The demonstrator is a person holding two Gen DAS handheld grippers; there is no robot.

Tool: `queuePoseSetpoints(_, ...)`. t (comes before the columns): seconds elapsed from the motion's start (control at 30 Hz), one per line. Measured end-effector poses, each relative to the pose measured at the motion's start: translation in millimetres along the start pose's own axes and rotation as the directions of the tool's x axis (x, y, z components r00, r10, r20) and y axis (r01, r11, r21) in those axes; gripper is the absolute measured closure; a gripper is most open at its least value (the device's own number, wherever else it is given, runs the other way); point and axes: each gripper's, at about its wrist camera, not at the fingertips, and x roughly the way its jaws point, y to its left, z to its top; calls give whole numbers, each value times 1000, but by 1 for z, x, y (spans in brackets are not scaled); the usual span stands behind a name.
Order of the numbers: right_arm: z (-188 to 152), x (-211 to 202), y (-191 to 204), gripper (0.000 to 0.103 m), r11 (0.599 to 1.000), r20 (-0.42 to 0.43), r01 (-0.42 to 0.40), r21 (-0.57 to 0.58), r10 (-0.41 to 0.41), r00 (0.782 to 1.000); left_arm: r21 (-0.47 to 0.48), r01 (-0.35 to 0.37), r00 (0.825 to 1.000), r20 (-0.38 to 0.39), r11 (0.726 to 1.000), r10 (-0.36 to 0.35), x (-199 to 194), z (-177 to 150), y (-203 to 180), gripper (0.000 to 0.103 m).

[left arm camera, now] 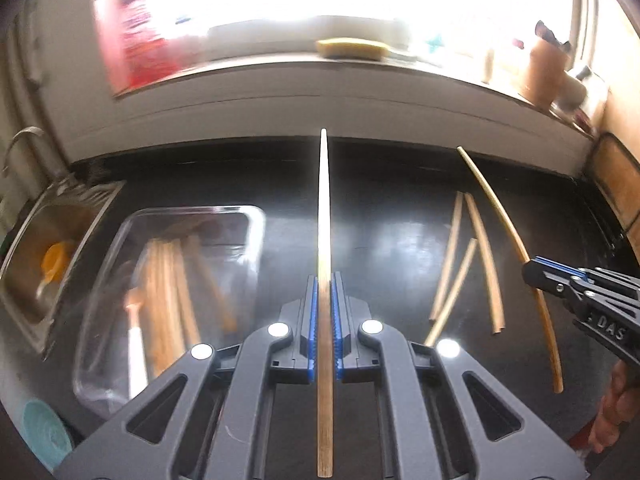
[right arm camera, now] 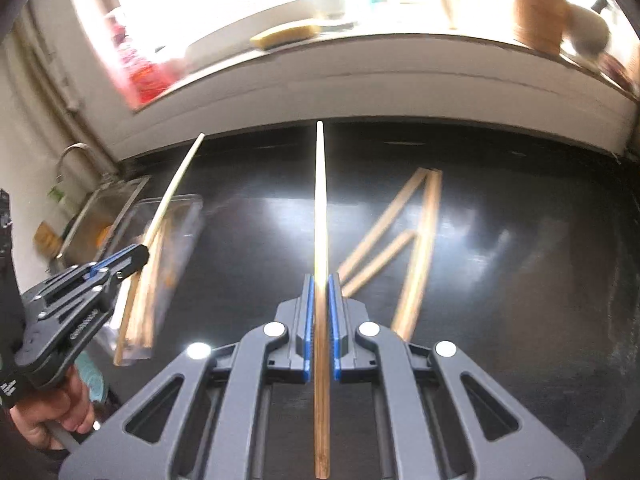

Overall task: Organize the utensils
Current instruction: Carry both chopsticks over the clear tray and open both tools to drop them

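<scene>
A: So, each gripper is clamped on one long tapered wooden chopstick. The left gripper [left arm camera: 324, 312] has its blue pads [left arm camera: 313, 320] pressed against both sides of its chopstick [left arm camera: 323, 208], thin tip pointing ahead, thick end running back under the camera.

B: Right side?

A: Same. The right gripper [right arm camera: 320, 312] is closed tight on the other long wooden chopstick [right arm camera: 319, 200], held the same way. Both sticks are up off the glossy black countertop [left arm camera: 392, 240].

B: The rest of the utensils?

A: Three loose wooden chopsticks [left arm camera: 460, 256] lie on the counter on the right, two touching at their far ends, the third crossing below. On the left, a clear rectangular glass dish [left arm camera: 256, 240] holds more wooden sticks and one white-handled piece; blurred, cannot count them.

B: Surroundings?

A: A steel sink [left arm camera: 48, 248] just left of the dish, with something orange in it. A yellow sponge [left arm camera: 352, 48] on the white sill behind, window overexposed.
</scene>
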Motion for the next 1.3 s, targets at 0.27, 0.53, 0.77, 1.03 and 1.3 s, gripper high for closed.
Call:
queuePoseSetpoints(0.27, 9, 11, 82, 95, 987, -40, -142, -73, 139, 989, -99, -81, 997, -2, 992, 82, -21, -8, 71, 97)
queuePoseSetpoints(0.53, 22, 38, 160, 95, 960, -118, -260, -106, 248, 962, -201, -105, 994, -40, 974, 99, -31, -24, 137, 97)
queuePoseSetpoints(0.77, 33, 87, 196, 95, 943, -231, -333, -23, 319, 919, -311, -61, 996, -84, 948, 36, -16, -35, 173, 97)
queuePoseSetpoints(1.03, 33, 127, 212, 95, 951, -289, -309, -18, 291, 912, -362, -65, 993, -115, 930, 25, 12, -33, 185, 97)
queuePoseSetpoints(1.3, 28, 157, 220, 95, 953, -339, -301, -13, 279, 898, -386, -80, 988, -152, 919, 22, 42, -32, 193, 97)
